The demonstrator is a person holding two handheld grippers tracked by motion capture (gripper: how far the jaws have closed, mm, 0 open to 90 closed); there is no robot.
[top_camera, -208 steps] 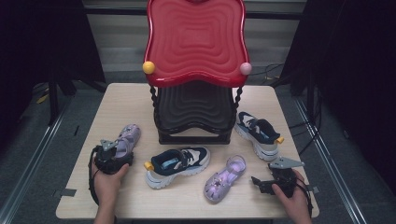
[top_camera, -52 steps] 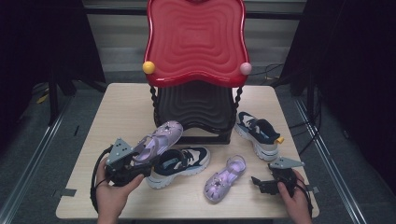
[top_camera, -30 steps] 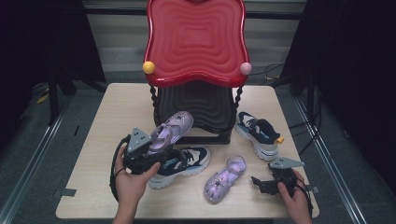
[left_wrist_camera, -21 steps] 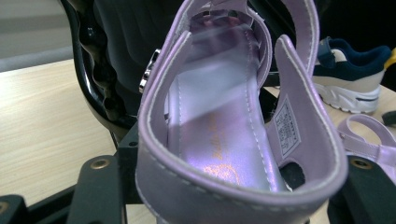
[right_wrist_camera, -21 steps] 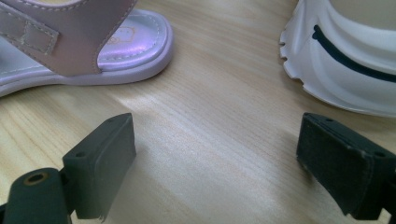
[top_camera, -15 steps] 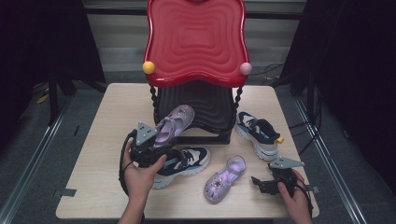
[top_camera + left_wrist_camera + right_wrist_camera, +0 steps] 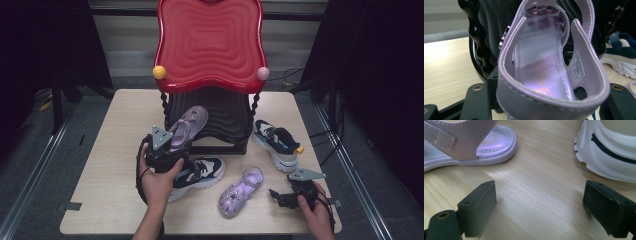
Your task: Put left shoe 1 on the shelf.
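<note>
Left fingers [image 7: 544, 100] clamped on purple sandal [image 7: 186, 127] heel, toe over black rack shelf [image 7: 225, 115]; right fingers [image 7: 544, 207] apart.

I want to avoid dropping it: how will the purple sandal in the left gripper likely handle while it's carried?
The purple sandal probably flexes: it is thin strap over an open heel. It looks light for its size. The left gripper clamps its heel, so the toe could sag or swing.
</note>
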